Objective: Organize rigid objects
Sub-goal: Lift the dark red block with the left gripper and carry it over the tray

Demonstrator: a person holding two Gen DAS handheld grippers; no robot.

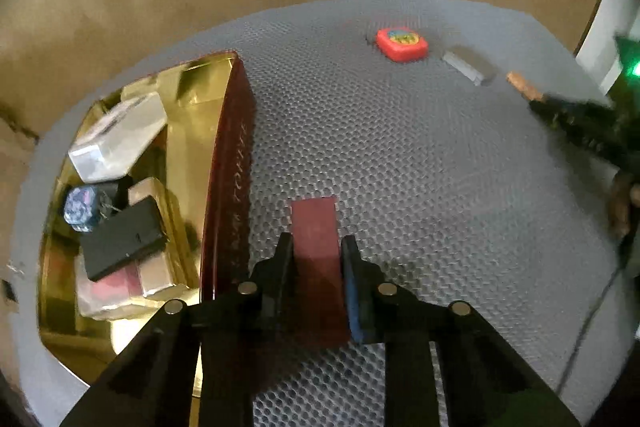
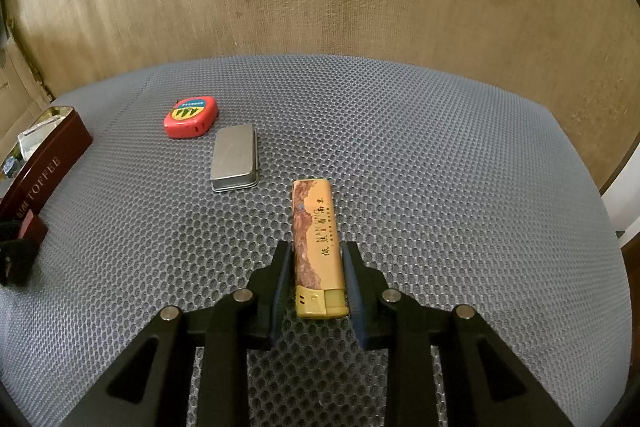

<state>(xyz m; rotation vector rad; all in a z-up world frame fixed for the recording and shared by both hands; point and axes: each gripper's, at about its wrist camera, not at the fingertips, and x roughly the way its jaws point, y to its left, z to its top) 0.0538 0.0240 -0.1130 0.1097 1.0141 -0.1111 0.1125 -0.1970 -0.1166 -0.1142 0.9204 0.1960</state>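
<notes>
- My left gripper (image 1: pixel 316 247) is clamped on a flat dark-red block (image 1: pixel 318 259), pads pressed to its two long sides, the piece poised above the grey honeycomb mat (image 1: pixel 440 187) just beside the toffee tin (image 1: pixel 230 187).
- My right gripper (image 2: pixel 314 255) pinches an orange lighter (image 2: pixel 316 235) across its lower body, near the yellow cap end, with the printed end pointing away over the mat.
- The lighter looks light and stiff, with smooth plastic sides that could slide in the pads; I judge the broad flat faces near the middle the safer hold, well clear of the valve end.
- The red block also appears rigid and light; held near one end, it may pivot, so a hold closer to its middle would steady it.
- The open tin, gold inside, already holds a clear box (image 1: pixel 120 139), a black slab (image 1: pixel 124 243) and a speckled cube (image 1: pixel 82 207), leaving little room.
- On the mat wait a red tape measure (image 2: pixel 191 117) and, just beside it, a small silver metal case (image 2: pixel 235 159), probably slick and best taken across its short sides.
</notes>
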